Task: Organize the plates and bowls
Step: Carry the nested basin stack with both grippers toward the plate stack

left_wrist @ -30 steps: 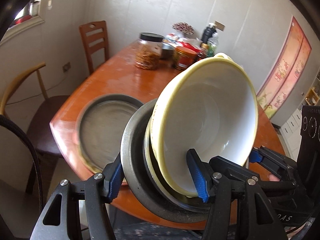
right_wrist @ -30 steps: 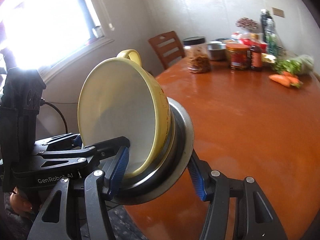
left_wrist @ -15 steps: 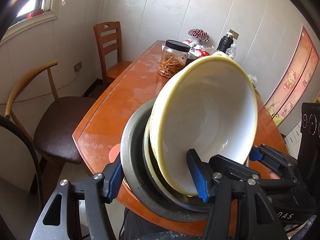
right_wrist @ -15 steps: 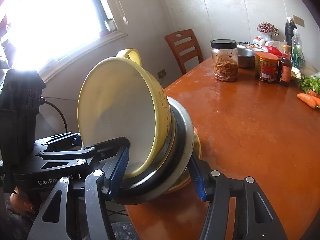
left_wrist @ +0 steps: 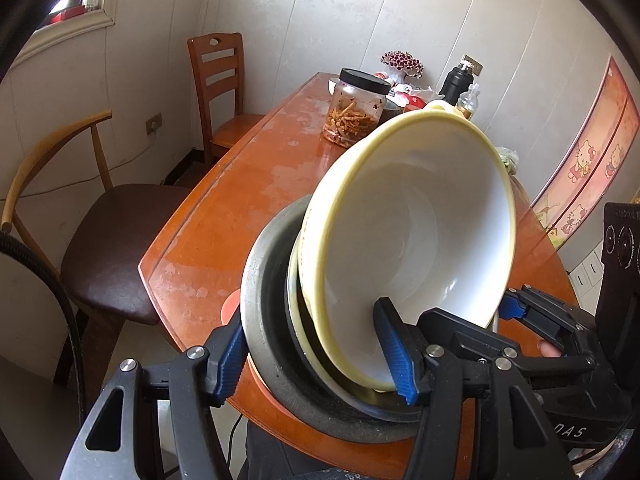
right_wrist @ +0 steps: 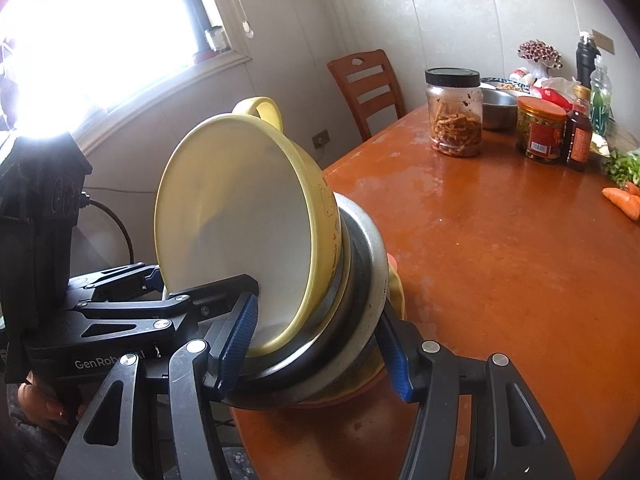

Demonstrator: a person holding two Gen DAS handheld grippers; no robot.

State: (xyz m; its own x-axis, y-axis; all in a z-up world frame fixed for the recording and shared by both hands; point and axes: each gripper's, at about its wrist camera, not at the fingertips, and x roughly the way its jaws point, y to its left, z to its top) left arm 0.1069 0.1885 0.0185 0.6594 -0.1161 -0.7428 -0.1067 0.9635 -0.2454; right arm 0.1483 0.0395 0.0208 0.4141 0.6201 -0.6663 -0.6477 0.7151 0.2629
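btwn both hand-held gripper [left_wrist: 316,364] fingers: bowl stack [left_wrist: 400,240]

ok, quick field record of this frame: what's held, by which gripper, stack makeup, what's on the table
held: stack of nested dishes, tilted
top item: yellow bowl, white inside
outer item: grey metal pan
left gripper: shut on stack rim
right gripper: shut on stack rim, opposite side
table: jar of snacks, red-label jar, sauce bottle, carrots
beyond table: wooden chair

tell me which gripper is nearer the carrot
Right. The right gripper clamps the bowl stack on the side facing the carrot; the left gripper grips the opposite edge, toward the window.
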